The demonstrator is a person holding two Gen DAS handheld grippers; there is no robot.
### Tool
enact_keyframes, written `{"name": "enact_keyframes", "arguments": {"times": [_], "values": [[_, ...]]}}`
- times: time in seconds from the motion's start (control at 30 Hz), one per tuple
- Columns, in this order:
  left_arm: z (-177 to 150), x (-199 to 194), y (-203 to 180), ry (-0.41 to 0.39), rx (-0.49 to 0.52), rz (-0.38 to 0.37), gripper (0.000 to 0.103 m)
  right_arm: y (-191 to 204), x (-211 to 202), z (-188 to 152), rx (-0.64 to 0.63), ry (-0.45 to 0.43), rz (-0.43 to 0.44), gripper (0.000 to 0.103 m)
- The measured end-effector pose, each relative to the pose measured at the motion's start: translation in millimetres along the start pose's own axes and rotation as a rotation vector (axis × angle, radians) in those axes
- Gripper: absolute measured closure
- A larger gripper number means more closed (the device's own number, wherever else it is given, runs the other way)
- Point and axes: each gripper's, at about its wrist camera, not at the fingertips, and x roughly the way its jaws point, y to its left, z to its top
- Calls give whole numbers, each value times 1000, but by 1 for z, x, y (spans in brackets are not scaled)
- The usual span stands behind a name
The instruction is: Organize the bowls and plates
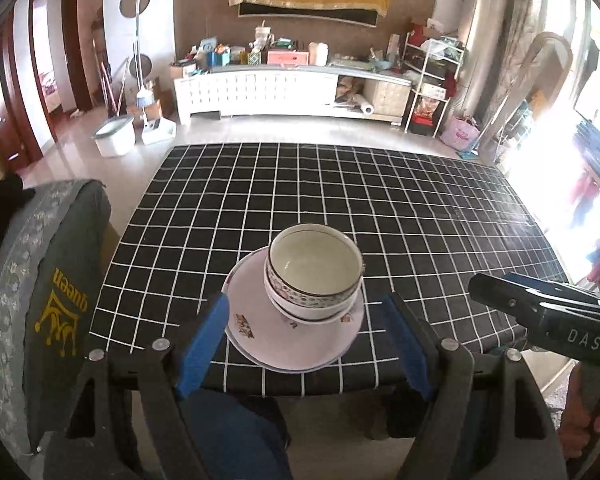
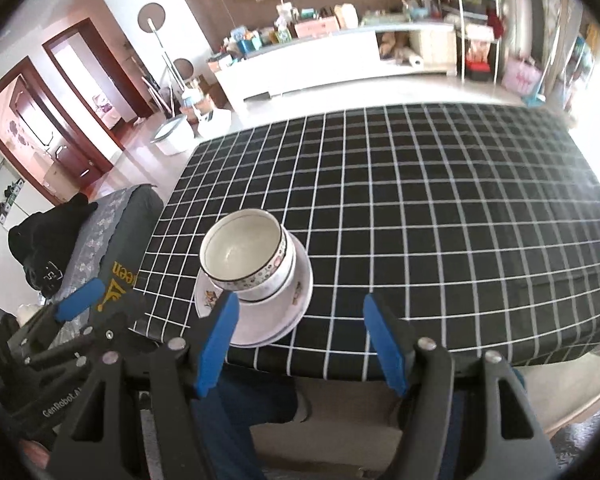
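Observation:
A white floral plate (image 1: 260, 340) lies near the front edge of the black checked table (image 1: 380, 208). Two nested bowls (image 1: 314, 272) with patterned rims stand on it. My left gripper (image 1: 304, 320) is open and empty, its blue pads either side of the plate, just in front of it. In the right wrist view the plate (image 2: 260, 320) and bowls (image 2: 244, 256) sit at the table's front left. My right gripper (image 2: 300, 320) is open and empty, held to the right of the stack; its body shows in the left wrist view (image 1: 540, 312).
A chair with a green cover (image 1: 52, 280) stands left of the table (image 2: 440, 208). The left gripper's blue pad (image 2: 80, 300) shows at the left of the right wrist view. A white cabinet (image 1: 260, 92) and shelves stand beyond the table.

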Motion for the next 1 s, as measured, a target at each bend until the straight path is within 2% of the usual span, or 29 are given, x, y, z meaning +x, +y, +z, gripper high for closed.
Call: {"name": "enact_keyframes", "arguments": {"times": [0.27, 0.37, 0.43, 0.6, 0.67, 0.7, 0.77, 0.87, 1.0], "values": [[-14, -30, -13, -70, 19, 16, 26, -1, -34, -19, -15, -60, -30, 25], [-21, -38, -14, -101, 9, 27, 21, 3, -44, -27, -42, -108, -38, 18], [-27, -41, -14, -106, 5, 31, 21, 4, -47, -33, -44, -124, -25, 16], [-41, -48, -19, -119, 25, 42, 20, 8, -55, -47, -77, -184, -58, 9], [-47, -53, -24, -149, 50, 44, 16, 9, -59, -53, -93, -207, -87, 6], [-50, -55, -25, -168, 64, 39, 10, 9, -60, -56, -103, -214, -103, 2], [-55, -58, -29, -194, 89, 43, 0, 10, -61, -61, -128, -231, -125, 0], [-57, -57, -36, -200, 110, 65, 0, 10, -64, -68, -157, -259, -173, 0], [-57, -53, -38, -187, 100, 58, 0, 10, -62, -74, -181, -265, -212, 0]]}}
